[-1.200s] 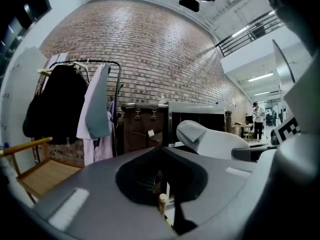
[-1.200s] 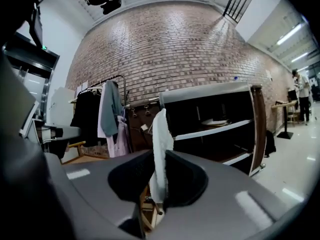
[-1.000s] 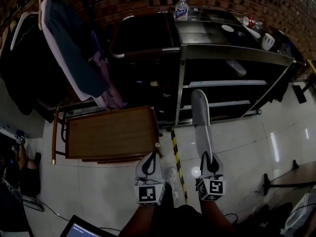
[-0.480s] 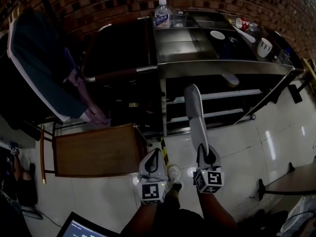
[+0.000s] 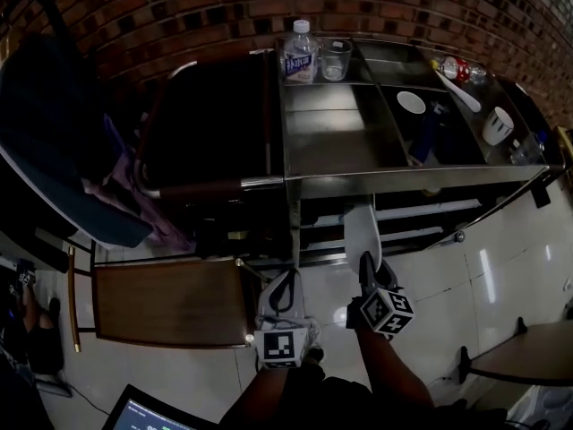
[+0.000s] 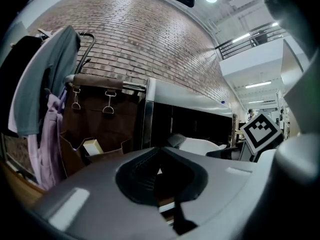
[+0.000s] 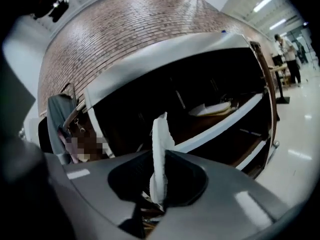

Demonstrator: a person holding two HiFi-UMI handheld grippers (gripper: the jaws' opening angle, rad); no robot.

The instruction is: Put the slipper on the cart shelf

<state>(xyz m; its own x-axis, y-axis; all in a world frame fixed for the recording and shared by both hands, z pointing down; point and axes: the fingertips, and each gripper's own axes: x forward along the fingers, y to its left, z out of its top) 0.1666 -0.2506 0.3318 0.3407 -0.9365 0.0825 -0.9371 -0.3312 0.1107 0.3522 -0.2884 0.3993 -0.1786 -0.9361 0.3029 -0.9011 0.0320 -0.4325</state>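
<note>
A long white slipper (image 5: 361, 231) sticks forward from my right gripper (image 5: 368, 267), which is shut on its heel end. Its toe reaches the front edge of the steel cart's lower shelves (image 5: 430, 210). In the right gripper view the slipper (image 7: 161, 134) stands edge-on between the jaws, in front of a white-edged cart shelf (image 7: 225, 122). A second pale slipper (image 7: 216, 109) lies on that shelf. My left gripper (image 5: 284, 283) hangs beside the right one, shut on nothing, and points at the cart's left end.
On the cart's top stand a water bottle (image 5: 299, 54), a glass (image 5: 335, 58), a white bowl (image 5: 411, 102) and a white cup (image 5: 498, 125). A brown bag (image 5: 215, 124) hangs on the cart's left. A wooden stool (image 5: 166, 301) and hanging clothes (image 5: 54, 150) are at left.
The person has stepped closer to the cart. My right gripper has carried the slipper forward until its toe meets the lower shelves. The left gripper has kept its place beside it.
</note>
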